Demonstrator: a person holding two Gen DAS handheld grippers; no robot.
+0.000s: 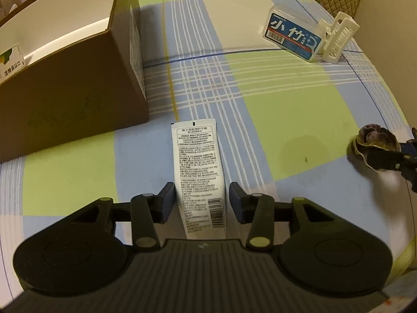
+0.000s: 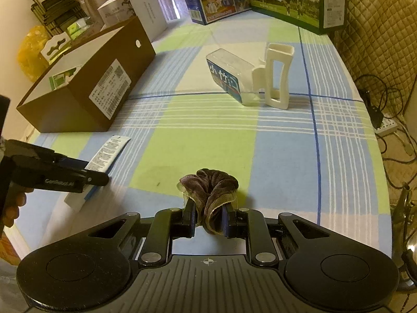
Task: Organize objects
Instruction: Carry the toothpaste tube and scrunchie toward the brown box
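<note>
White printed squeeze tube [image 1: 199,177] flat on the checked blue-and-green worktop [image 1: 286,104], long axis running away from the left claw [image 1: 202,203], crimped end farthest; cap end hidden, probably under the claw body. Left claw spread wide astride it, apparently not touching. Brown cardboard box [image 1: 78,99] just beyond-left. Purple velvet scrunchie [image 2: 211,190] pinched in the clenched right claw [image 2: 208,220].

The right hand-held gripper [image 2: 208,217] pinches a purple velvet scrunchie [image 2: 209,191] above the checked tablecloth [image 2: 284,156].
</note>
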